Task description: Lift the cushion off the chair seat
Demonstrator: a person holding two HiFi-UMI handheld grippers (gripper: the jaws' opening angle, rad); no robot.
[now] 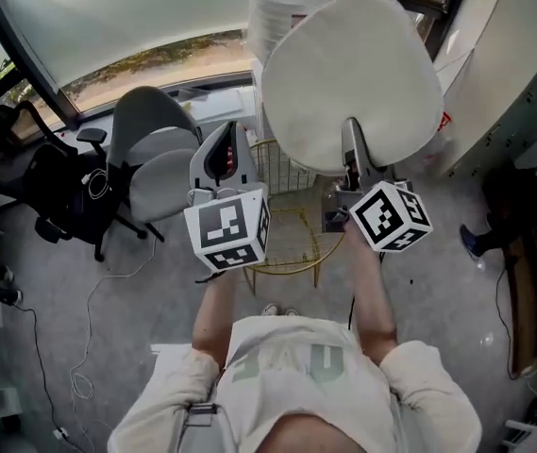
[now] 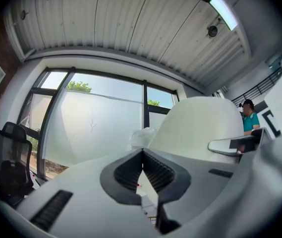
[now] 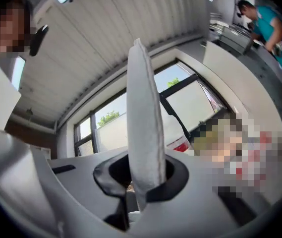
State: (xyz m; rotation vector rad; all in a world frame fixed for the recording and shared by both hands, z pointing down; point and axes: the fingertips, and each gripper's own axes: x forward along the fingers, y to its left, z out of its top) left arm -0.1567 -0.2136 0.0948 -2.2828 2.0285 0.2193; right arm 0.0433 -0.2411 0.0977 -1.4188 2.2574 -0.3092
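Observation:
The white round cushion hangs high in the air, well above the gold wire chair, whose seat is bare. My right gripper is shut on the cushion's lower edge. In the right gripper view the cushion stands edge-on, pinched between the dark pads of the right gripper. My left gripper is raised to the left of the cushion and apart from it. In the left gripper view its fingertips meet with nothing between them, and the cushion shows to the right.
A grey shell chair and a black office chair stand at the left by the window. Cables trail over the floor. A white bagged bundle sits behind the cushion. A person in teal stands at the right.

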